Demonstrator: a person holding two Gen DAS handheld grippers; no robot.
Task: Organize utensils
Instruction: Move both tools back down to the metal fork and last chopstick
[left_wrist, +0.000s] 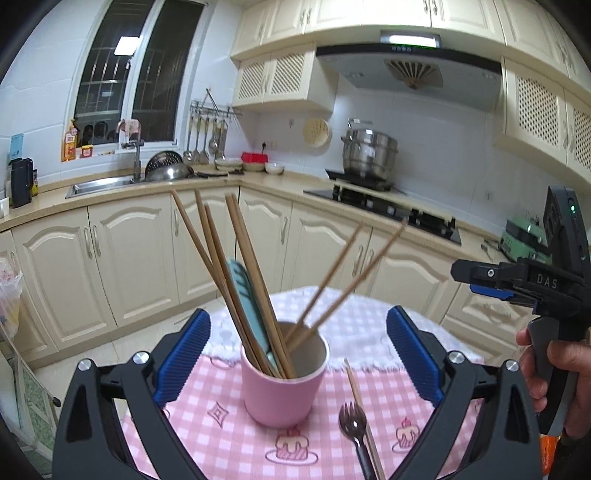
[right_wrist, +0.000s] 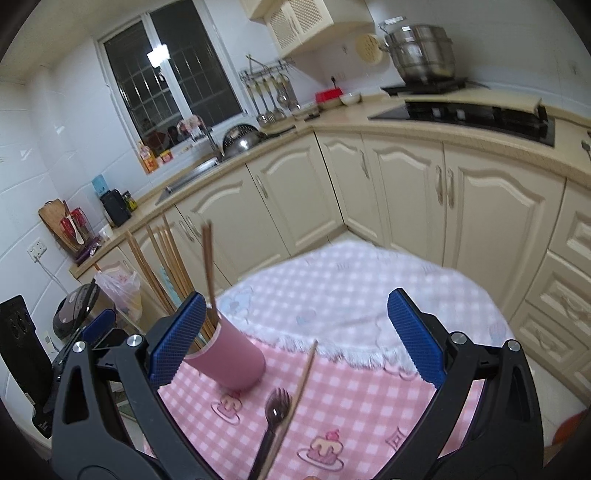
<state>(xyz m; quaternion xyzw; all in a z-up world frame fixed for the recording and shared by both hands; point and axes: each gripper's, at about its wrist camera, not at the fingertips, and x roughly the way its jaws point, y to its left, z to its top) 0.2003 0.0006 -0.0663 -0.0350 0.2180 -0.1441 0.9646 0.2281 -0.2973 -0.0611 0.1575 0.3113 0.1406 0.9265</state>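
Pink cup loaded, both tongs spread wide and empty.

The pink cup (left_wrist: 284, 373) stands upright on the checked tablecloth (left_wrist: 207, 435), holding a fan of wooden chopsticks (left_wrist: 236, 266) and a flat pale-blue utensil (left_wrist: 245, 295). Left gripper (left_wrist: 297, 360) frames the cup with its fingers apart, not touching. Right gripper (right_wrist: 295, 339) gapes over open cloth; a dark fork (right_wrist: 275, 413) and one loose chopstick (right_wrist: 301, 384) lie side by side just right of the cup. Table edge curves beyond, cabinets well apart.
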